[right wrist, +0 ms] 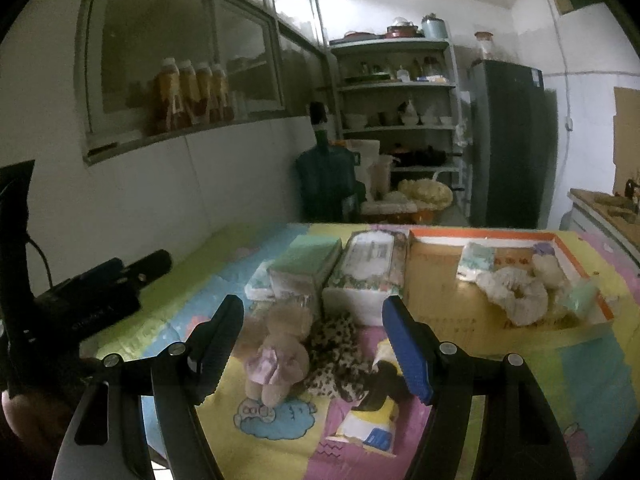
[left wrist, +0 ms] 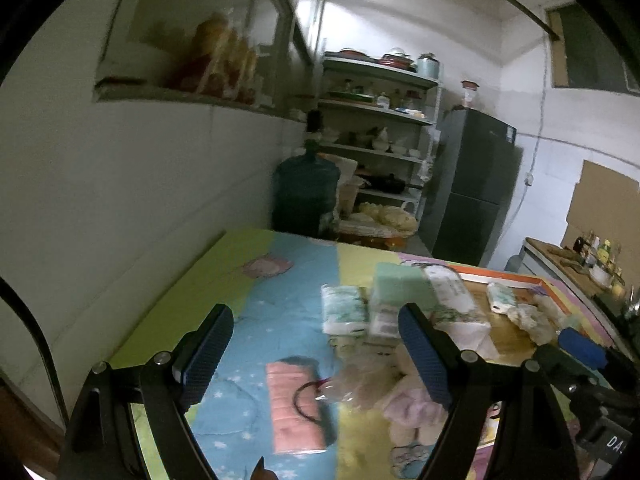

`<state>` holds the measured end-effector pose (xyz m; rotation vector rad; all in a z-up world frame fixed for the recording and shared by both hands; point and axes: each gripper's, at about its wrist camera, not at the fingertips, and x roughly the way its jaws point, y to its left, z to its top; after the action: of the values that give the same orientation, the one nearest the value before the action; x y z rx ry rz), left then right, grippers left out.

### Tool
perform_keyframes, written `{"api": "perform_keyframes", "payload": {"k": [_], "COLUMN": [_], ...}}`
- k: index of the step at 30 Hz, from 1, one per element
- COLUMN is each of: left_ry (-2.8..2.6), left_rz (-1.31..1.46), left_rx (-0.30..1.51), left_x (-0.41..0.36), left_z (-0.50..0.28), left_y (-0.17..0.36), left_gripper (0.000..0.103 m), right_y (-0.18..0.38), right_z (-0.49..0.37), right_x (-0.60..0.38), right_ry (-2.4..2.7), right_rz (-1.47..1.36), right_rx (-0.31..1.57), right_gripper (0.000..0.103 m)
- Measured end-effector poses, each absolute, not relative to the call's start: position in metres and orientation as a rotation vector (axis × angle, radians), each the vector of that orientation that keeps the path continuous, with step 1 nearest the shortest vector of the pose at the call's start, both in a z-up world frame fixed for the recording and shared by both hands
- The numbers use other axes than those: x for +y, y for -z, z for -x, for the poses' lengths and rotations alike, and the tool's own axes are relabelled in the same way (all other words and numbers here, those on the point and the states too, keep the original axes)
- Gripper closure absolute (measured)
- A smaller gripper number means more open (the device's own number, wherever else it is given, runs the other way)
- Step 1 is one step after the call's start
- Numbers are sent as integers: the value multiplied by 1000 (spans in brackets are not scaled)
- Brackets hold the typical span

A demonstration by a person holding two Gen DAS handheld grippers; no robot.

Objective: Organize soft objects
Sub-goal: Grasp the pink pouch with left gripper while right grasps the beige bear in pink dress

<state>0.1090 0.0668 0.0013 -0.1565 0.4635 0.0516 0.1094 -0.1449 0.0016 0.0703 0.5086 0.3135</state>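
Both claws are hanging agape, gripping nothing: right claw [right wrist: 312,344] framing the teddy [right wrist: 280,350]; left claw [left wrist: 316,354] over the pink pouch [left wrist: 294,404]. Likely next: closing on the teddy, carrying it toward the orange-rimmed box [right wrist: 576,276] at 2 o'clock.

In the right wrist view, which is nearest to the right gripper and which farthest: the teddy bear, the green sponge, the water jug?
From the right gripper:
1. Teddy bear, on the table between the fingers.
2. Green sponge, behind it, mid-table.
3. Water jug, on the floor beyond the table.
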Motion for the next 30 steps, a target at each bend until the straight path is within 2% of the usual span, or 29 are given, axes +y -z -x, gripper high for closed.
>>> {"api": "perform_keyframes", "payload": {"k": [11, 22, 30], "left_ry": [-80, -74, -69], "left_rz": [193, 183, 185], "left_rx": [556, 703, 765], "left_x": [99, 90, 85], "left_z": [-115, -129, -144], "left_y": [39, 87, 102], "left_gripper": [19, 19, 19], "right_y": [29, 41, 46], "right_z": [-119, -126, -130], "right_x": [-126, -112, -111], "right_ry": [-334, -346, -348], "right_rz": [-92, -77, -75], "right_rx": [585, 622, 635], "right_gripper": [29, 29, 29]}}
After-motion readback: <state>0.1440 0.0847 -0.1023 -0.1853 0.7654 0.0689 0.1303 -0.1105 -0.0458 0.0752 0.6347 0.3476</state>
